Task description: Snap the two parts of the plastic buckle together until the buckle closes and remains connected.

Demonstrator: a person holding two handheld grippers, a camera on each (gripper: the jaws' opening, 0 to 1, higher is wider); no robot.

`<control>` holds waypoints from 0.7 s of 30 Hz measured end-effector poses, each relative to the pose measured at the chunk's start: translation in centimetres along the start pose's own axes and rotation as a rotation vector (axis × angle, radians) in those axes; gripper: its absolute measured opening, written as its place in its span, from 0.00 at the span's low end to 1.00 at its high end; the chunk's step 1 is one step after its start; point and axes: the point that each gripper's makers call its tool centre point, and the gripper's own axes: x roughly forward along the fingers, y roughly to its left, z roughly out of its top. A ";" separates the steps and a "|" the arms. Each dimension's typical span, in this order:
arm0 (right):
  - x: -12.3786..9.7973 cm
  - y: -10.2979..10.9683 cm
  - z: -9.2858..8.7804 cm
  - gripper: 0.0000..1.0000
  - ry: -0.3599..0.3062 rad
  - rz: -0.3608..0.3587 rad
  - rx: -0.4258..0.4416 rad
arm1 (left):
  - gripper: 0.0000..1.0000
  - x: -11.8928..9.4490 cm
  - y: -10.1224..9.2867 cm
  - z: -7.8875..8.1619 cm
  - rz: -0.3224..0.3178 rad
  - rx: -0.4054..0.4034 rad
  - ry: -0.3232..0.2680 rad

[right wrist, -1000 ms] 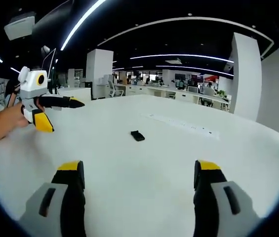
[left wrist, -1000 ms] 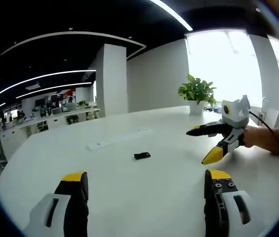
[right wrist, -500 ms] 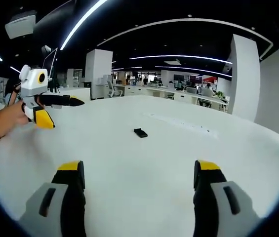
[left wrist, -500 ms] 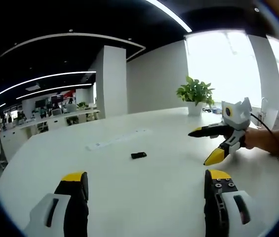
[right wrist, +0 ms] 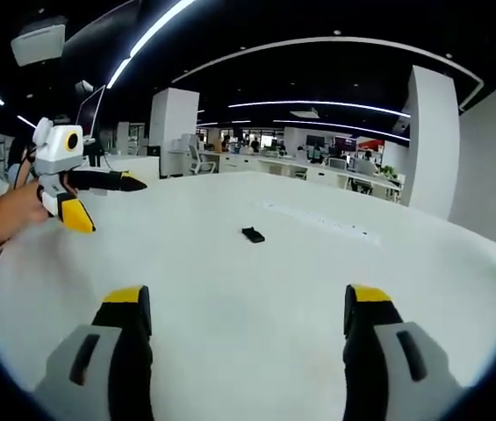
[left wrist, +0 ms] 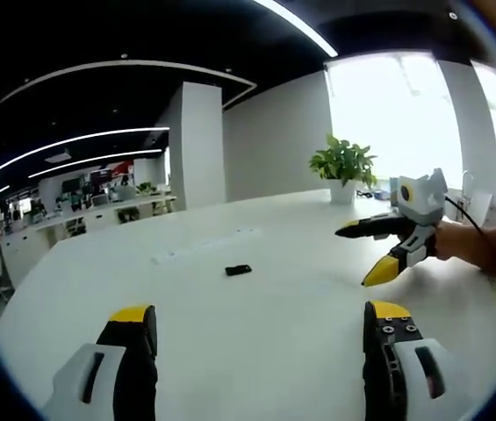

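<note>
A small black plastic buckle [left wrist: 238, 270] lies flat near the middle of the round white table [left wrist: 256, 333]; in the right gripper view the buckle [right wrist: 253, 235] is likewise far ahead on the table [right wrist: 248, 307]. My left gripper [left wrist: 261, 338] stands open low over the table, well short of the buckle. My right gripper [right wrist: 246, 320] is open too, with nothing between its jaws. The right gripper [left wrist: 373, 253] enters the left gripper view from the right, held by a hand. The left gripper [right wrist: 98, 202] shows at the left of the right gripper view.
A white power strip [left wrist: 202, 247] is set in the table beyond the buckle, seen also as the strip [right wrist: 318, 219]. A potted plant [left wrist: 344, 167] stands at the table's far edge. A white column [left wrist: 199, 145] and office desks lie behind.
Both cameras have shifted slightly, so the buckle sits a little farther left in the left gripper view and farther right in the right gripper view. The jaws' opening is unchanged.
</note>
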 end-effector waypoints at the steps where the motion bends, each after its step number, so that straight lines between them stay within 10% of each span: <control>1: -0.1 0.1 0.0 0.91 -0.001 -0.001 -0.003 | 0.99 0.1 0.3 0.1 0.001 0.001 -0.001; 21: -2.8 1.7 0.4 0.91 -0.031 -0.018 -0.011 | 0.99 -2.2 -0.1 -0.4 0.012 -0.015 -0.021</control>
